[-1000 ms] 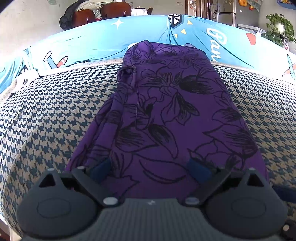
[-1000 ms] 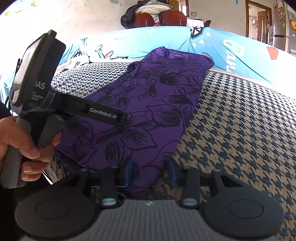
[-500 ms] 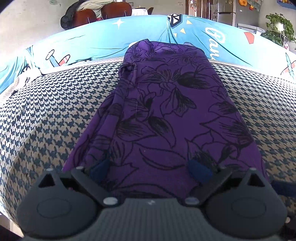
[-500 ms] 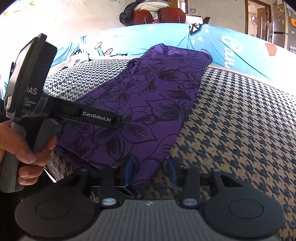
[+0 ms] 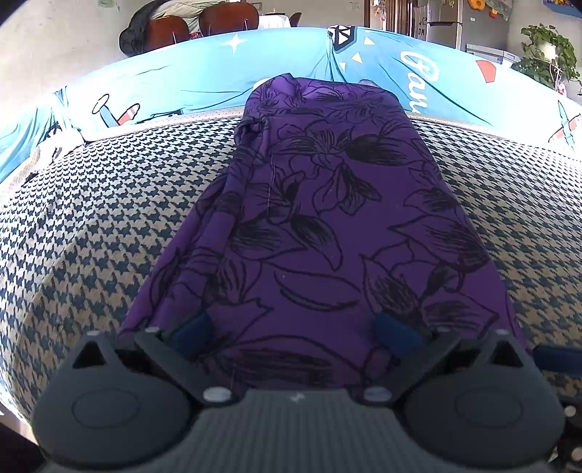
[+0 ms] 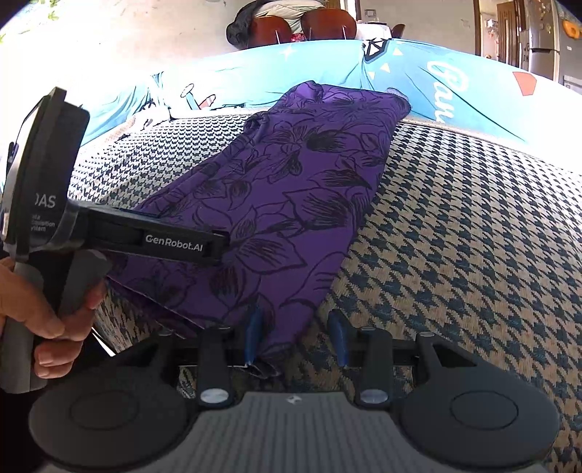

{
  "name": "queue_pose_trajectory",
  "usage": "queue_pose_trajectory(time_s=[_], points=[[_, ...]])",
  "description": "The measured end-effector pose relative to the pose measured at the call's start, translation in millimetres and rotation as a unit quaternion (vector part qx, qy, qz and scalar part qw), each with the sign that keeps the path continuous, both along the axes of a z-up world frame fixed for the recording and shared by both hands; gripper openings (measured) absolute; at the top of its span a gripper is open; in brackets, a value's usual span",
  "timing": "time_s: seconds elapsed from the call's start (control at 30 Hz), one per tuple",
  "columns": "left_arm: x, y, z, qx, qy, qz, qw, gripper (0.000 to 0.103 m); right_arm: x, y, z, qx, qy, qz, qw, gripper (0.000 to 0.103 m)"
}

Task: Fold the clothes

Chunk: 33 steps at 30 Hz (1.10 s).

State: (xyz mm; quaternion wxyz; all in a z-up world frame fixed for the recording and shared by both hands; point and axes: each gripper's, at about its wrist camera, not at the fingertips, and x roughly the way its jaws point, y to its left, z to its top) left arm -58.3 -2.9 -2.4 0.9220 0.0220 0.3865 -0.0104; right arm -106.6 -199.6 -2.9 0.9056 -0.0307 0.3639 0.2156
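Both jaws gape over the purple floral garment [image 5: 320, 225]; left gripper [image 6: 174, 243] reads "GenRobot.AI"

Home — bed [image 5: 91, 236], fridge [image 5: 442, 20], houseplant [image 5: 545, 54]

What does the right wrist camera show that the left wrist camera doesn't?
Only the right wrist view shows the person's hand gripping the left tool's grey handle, and the left tongs from the side over the cloth. Only the left wrist view shows a leafy green potted plant at the far right. Both show the purple black-flowered garment lying lengthwise on the blue-and-tan houndstooth cover, with the turquoise printed sheet behind and the near hem between open tongs.
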Motion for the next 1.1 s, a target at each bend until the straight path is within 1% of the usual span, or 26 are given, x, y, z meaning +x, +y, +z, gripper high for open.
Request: queue_pose_trajectory(time_s=[0.2, 0.37, 0.5, 0.57, 0.63, 0.7, 0.73, 0.8, 0.87, 0.93, 0.97, 1.0, 1.1], points=[[-2, 2, 5, -0.017, -0.011, 0.009, 0.9997, 0.102, 0, -10, 6, 0.029, 0.009, -0.012, 0.999, 0.041], [1, 3, 8, -0.022, -0.023, 0.019, 0.9993, 0.102, 8, -15, 12, 0.032, 0.006, -0.02, 0.999, 0.041], [5, 0, 7, -0.017, -0.019, 0.022, 0.9994, 0.102, 21, -13, 19, 0.026, 0.015, -0.017, 0.999, 0.041], [6, -3, 4, -0.009, -0.013, 0.018, 0.9997, 0.102, 29, -9, 23, 0.027, 0.018, -0.002, 0.999, 0.041], [7, -6, 1, 0.0, -0.006, 0.012, 0.9999, 0.103, 37, -4, 27, 0.02, 0.009, 0.022, 1.0, 0.041], [6, -8, -1, 0.007, -0.009, 0.011, 0.9999, 0.103, 47, 0, 29, 0.002, 0.0, 0.031, 1.0, 0.041], [5, -9, -2, 0.009, -0.01, 0.011, 0.9998, 0.103, 53, 3, 29, -0.005, 0.006, 0.027, 1.0, 0.041], [4, -8, -3, 0.007, -0.01, 0.013, 0.9998, 0.103, 67, 5, 27, 0.001, 0.039, 0.032, 0.999, 0.041], [3, -9, -3, 0.007, -0.007, 0.015, 0.9998, 0.103, 78, 5, 23, 0.0, 0.052, 0.034, 0.998, 0.041], [3, -9, -2, 0.006, -0.002, 0.017, 0.9998, 0.103, 87, 2, 16, -0.012, 0.067, 0.032, 0.997, 0.041], [4, -9, 0, 0.004, 0.0, 0.017, 0.9999, 0.103, 91, 0, 13, -0.018, 0.075, 0.031, 0.997, 0.044], [4, -9, 1, 0.003, 0.002, 0.017, 0.9999, 0.103, 95, -3, 13, -0.006, 0.082, 0.035, 0.996, 0.045], [6, -9, 4, 0.0, 0.008, 0.017, 0.9998, 0.103, 105, -8, 17, 0.003, 0.098, 0.044, 0.994, 0.046]])
